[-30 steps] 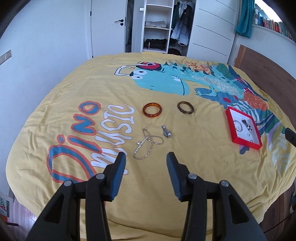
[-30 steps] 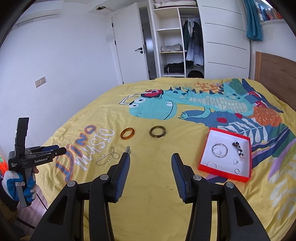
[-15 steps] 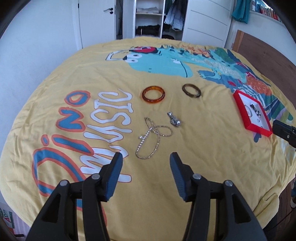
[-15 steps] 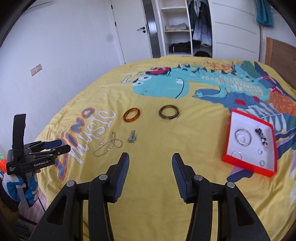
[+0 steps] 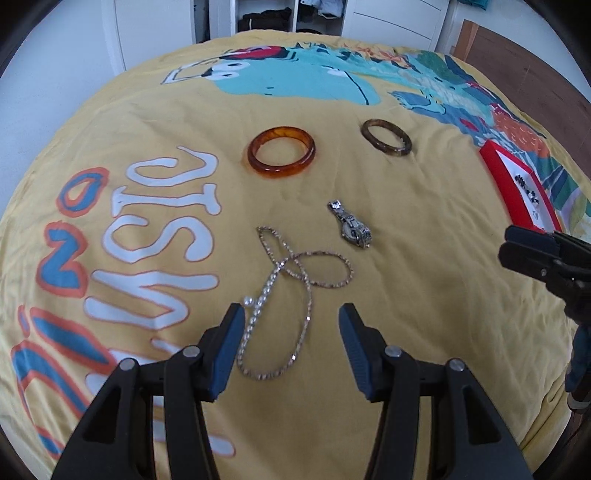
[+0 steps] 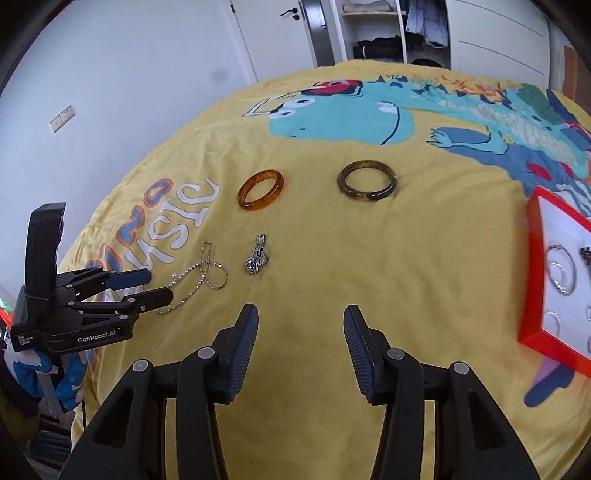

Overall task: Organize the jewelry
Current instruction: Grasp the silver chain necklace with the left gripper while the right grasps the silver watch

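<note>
On the yellow bedspread lie an amber bangle (image 5: 281, 152), a dark brown bangle (image 5: 386, 137), a small silver watch (image 5: 351, 229) and a tangled silver chain necklace (image 5: 284, 291). My left gripper (image 5: 291, 321) is open and hovers just above the necklace's near loop. It also shows in the right wrist view (image 6: 147, 286). My right gripper (image 6: 300, 325) is open and empty over bare bedspread, short of the watch (image 6: 257, 260). A red tray (image 6: 533, 280) with a white lining holds rings and earrings at the right.
The bed's near edge drops to the floor at the left and bottom. A white wall, a door and an open wardrobe (image 6: 384, 33) stand beyond the bed. A wooden headboard (image 5: 517, 74) runs along the right side.
Both grippers have moved forward and down toward the bedspread. The left gripper has come right up over the necklace. Both stay open.
</note>
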The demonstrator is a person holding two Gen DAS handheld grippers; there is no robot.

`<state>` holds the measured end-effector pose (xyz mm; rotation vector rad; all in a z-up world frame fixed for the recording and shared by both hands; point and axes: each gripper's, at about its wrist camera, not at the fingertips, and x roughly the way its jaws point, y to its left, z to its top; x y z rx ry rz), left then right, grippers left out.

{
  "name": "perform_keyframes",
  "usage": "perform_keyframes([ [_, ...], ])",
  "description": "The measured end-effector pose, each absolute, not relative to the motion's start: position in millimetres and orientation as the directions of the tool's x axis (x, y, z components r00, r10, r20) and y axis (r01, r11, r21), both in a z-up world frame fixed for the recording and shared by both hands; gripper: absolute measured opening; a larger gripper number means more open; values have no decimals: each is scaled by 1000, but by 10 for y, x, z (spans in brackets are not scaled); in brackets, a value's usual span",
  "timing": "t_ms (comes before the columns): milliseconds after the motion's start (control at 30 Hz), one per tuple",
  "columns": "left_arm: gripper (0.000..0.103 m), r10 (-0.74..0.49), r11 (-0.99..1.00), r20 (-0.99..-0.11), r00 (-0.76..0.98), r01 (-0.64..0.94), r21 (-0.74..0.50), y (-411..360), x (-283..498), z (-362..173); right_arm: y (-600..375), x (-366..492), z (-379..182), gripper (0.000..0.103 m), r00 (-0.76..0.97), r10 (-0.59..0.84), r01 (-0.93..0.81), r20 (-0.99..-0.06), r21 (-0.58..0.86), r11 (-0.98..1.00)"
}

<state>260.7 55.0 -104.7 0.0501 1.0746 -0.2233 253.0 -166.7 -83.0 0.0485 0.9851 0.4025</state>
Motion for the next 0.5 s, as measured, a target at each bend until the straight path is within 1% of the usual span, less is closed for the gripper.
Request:
perform_keyframes([
  [200,51,-136,974,-906,400,220,-50,539,2767,-1359,-1484,2786,-1027,48,458,376,-328,-805,240,914],
  [400,51,-191,975,-887,420,187,-121,685,2772,-1440,-1239,2976,-1198,48,427,393,-356,-814,249,901],
  [467,50,-201,975,-879,431,170,-140,734,2764,-1451,-1137,3027,-1262,48,418,396,-363,-818,249,898],
  [500,46,-196,977,-876,441,160,-138,749,2757,-1458,-1098,3054,-1288,48,415,397,-366,-819,249,897],
])
